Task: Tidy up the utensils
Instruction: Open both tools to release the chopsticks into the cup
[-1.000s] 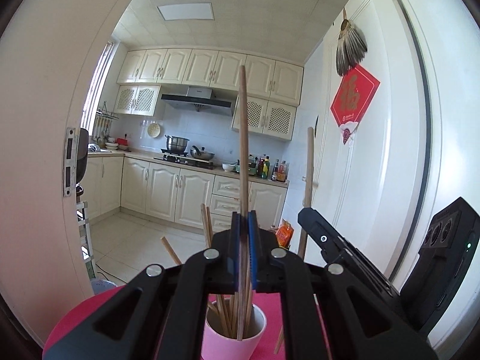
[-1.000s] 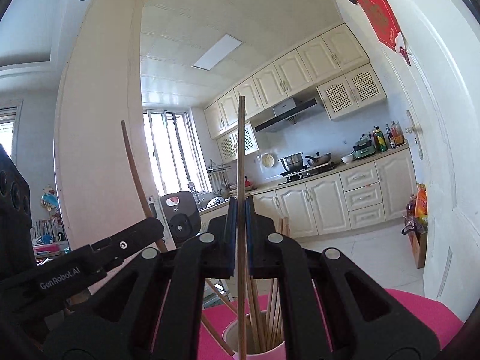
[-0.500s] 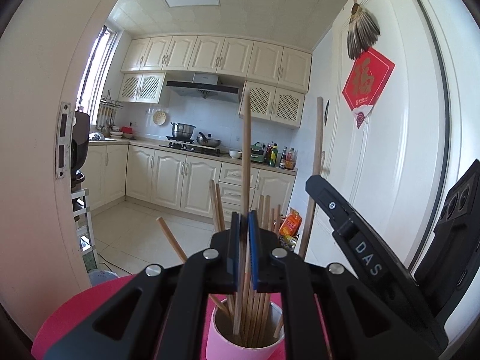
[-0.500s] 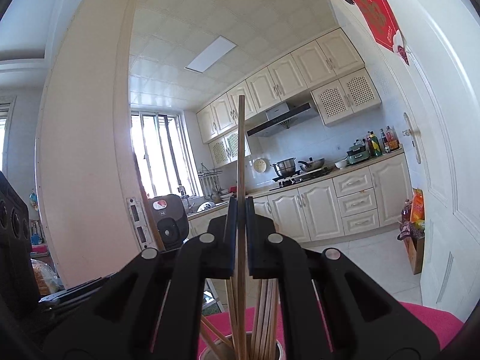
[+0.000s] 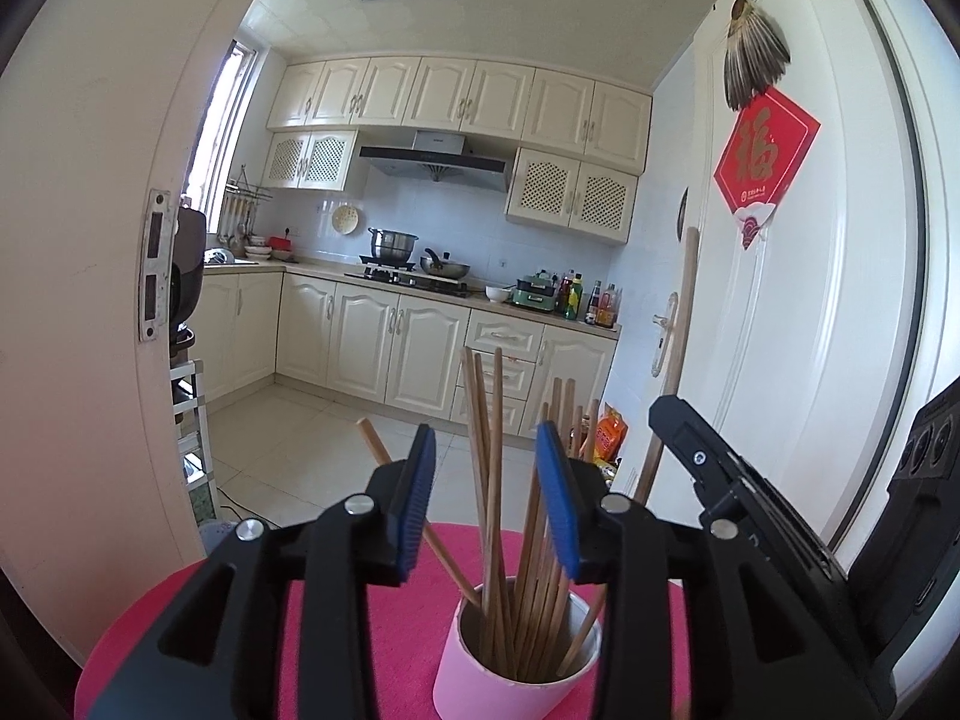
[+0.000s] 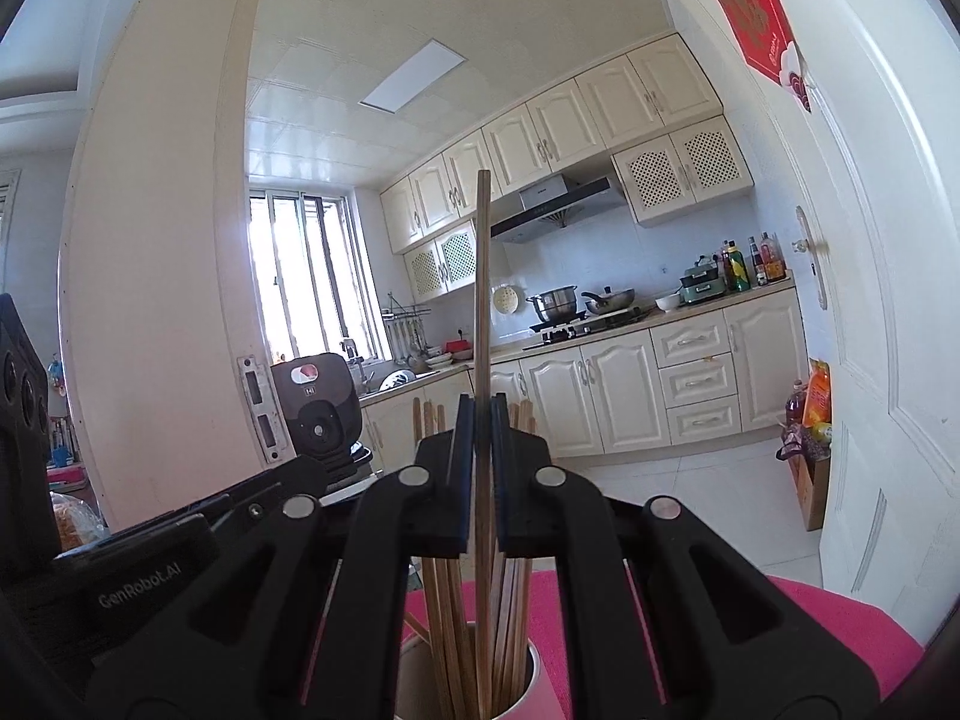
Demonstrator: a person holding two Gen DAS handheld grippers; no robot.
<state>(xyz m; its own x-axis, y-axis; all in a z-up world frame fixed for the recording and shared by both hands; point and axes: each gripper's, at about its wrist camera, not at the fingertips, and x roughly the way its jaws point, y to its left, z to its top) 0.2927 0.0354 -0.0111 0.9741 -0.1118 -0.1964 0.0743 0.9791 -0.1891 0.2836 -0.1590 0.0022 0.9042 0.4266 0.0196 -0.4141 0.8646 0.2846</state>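
A pink cup [image 5: 480, 678] full of wooden chopsticks [image 5: 495, 468] stands on the pink table [image 5: 354, 618]. My left gripper [image 5: 486, 433] hovers just over the cup and its jaws are opening. Several chopstick tops rise between the blue pads, and neither pad presses on them. My right gripper [image 6: 480, 420] is shut on one upright chopstick [image 6: 482, 288], whose lower end reaches down into the cup [image 6: 531, 687]. That gripper [image 5: 714, 474] also shows at the right of the left wrist view, with its held chopstick [image 5: 681, 330] sticking up.
A white door [image 5: 810, 330] with a red paper sign stands close on the right. A cream door frame [image 5: 120, 300] rises on the left. Beyond lie the tiled kitchen floor and cabinets. The left gripper's body [image 6: 150, 546] sits at the lower left of the right wrist view.
My left gripper's jaws have opened and let go of the chopstick they clamped, which now stands in the cup. The left gripper sank slightly towards the cup. The right gripper keeps its grip.
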